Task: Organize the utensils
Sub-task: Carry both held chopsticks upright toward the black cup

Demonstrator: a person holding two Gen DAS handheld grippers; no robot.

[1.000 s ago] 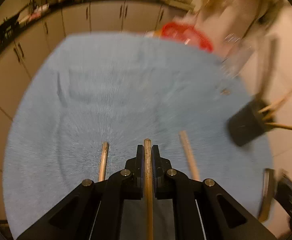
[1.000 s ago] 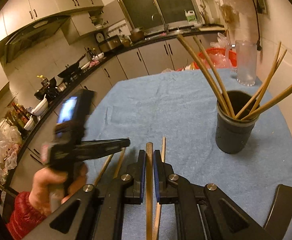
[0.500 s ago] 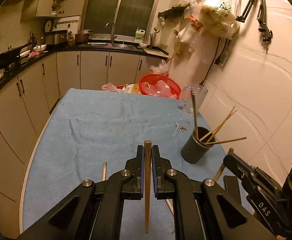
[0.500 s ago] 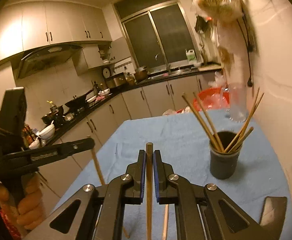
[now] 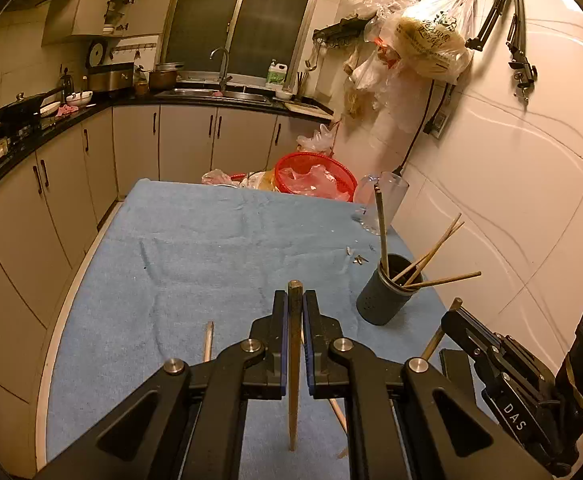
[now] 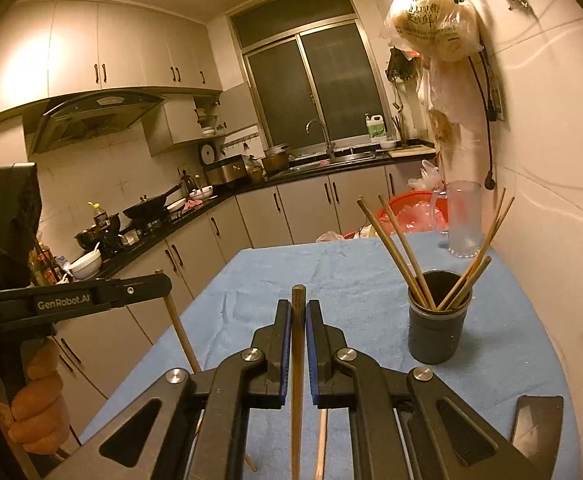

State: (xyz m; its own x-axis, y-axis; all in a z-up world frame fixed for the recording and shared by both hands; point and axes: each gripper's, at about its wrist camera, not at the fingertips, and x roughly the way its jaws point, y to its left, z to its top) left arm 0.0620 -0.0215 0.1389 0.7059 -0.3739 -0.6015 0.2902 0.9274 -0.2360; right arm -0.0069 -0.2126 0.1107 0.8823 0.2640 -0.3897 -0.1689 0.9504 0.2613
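Left gripper (image 5: 294,312) clamps one chopstick (image 5: 293,364); right gripper (image 6: 298,320) clamps another chopstick (image 6: 297,376). Both raised over blue cloth (image 5: 211,248), near side of dark holder cup (image 5: 383,296). Cup near the cloth's wall-side edge; cloth left of it bare.

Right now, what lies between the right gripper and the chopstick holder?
Only bare blue cloth, as the right wrist view shows. The right gripper, shut on a chopstick, has nothing between it and the holder.

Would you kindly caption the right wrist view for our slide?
Right gripper holding a chopstick near the dark cup.
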